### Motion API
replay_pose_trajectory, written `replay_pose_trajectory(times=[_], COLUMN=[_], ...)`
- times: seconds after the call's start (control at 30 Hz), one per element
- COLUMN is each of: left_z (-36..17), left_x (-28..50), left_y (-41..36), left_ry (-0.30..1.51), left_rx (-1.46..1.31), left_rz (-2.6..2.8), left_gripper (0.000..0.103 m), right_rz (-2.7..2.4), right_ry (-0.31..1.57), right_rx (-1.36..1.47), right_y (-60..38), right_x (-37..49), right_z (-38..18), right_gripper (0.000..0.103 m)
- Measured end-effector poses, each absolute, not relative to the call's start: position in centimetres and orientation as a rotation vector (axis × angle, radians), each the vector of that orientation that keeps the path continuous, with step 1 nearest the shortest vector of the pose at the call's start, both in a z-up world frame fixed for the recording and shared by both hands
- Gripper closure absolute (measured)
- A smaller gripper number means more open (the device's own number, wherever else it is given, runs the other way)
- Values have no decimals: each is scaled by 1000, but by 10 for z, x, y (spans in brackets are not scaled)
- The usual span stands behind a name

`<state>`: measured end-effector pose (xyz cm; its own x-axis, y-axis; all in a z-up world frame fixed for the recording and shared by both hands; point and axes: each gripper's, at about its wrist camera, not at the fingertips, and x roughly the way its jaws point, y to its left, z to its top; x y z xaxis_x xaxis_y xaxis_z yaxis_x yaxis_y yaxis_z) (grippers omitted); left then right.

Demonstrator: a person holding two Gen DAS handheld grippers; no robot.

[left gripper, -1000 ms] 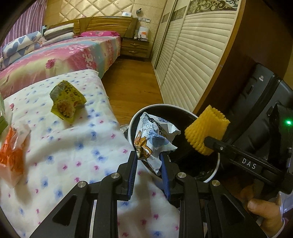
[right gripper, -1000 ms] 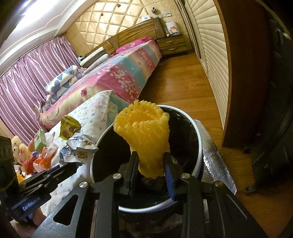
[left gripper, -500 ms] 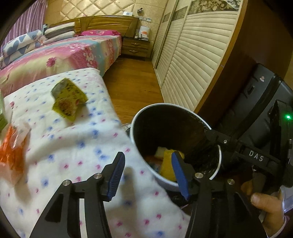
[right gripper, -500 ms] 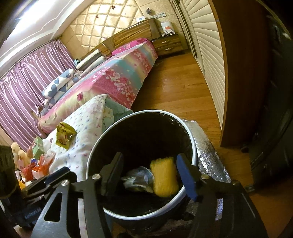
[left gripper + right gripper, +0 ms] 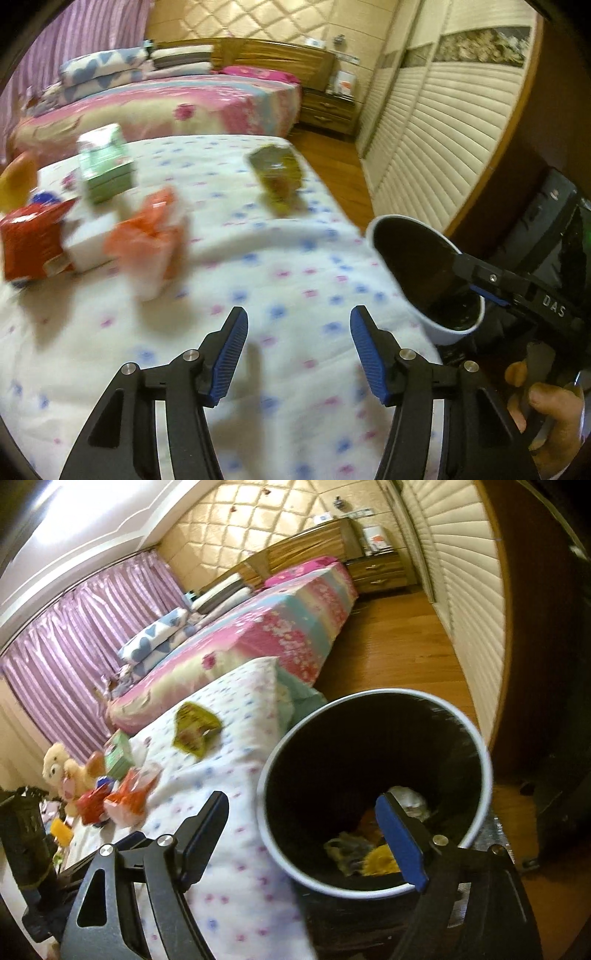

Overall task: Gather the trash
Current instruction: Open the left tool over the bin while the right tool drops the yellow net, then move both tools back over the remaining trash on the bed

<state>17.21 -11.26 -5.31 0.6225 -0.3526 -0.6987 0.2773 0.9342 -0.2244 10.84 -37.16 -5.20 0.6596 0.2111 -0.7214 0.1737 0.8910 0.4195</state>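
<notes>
My left gripper [image 5: 298,321] hangs over the dotted blanket [image 5: 258,280], its jaws opening with nothing between them. Ahead of it lie an orange bag [image 5: 147,236], a green box [image 5: 105,170], a red packet [image 5: 33,240] and a yellow-green wrapper [image 5: 277,177]. My right gripper [image 5: 301,799] is above the near rim of the black trash bin [image 5: 476,738], its jaws also opening and empty. Down in the bin lie a yellow foam net [image 5: 380,864] and a crumpled wrapper [image 5: 347,849]. The bin [image 5: 424,273] stands against the blanket's right edge.
A plush toy [image 5: 62,771] sits at the blanket's far left. A made bed [image 5: 280,627] lies beyond, then bare wooden floor [image 5: 399,653] and slatted wardrobe doors [image 5: 443,140]. A dark case [image 5: 546,229] stands right of the bin. A hand [image 5: 546,402] holds the right gripper's handle.
Both grippers opened and let go: the white snack wrapper and the yellow foam net dropped into the bin. The left gripper swung left over the blanket; the right drew back slightly.
</notes>
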Motion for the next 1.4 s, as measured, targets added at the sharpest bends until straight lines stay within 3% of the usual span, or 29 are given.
replay_pose_trajectory(times=[0.9, 1.4], left_z=[-47, -32], left_x=[137, 157], left_y=[9, 50], left_ry=[810, 747], left_rx=[-212, -235], left_rz=[-133, -73], left_gripper=[46, 46], right_rz=[257, 348], right_ry=[933, 946], right_rx=[421, 415], right_y=[-246, -195], right_x=[125, 149], right_z=[-59, -58], right_gripper=[19, 19])
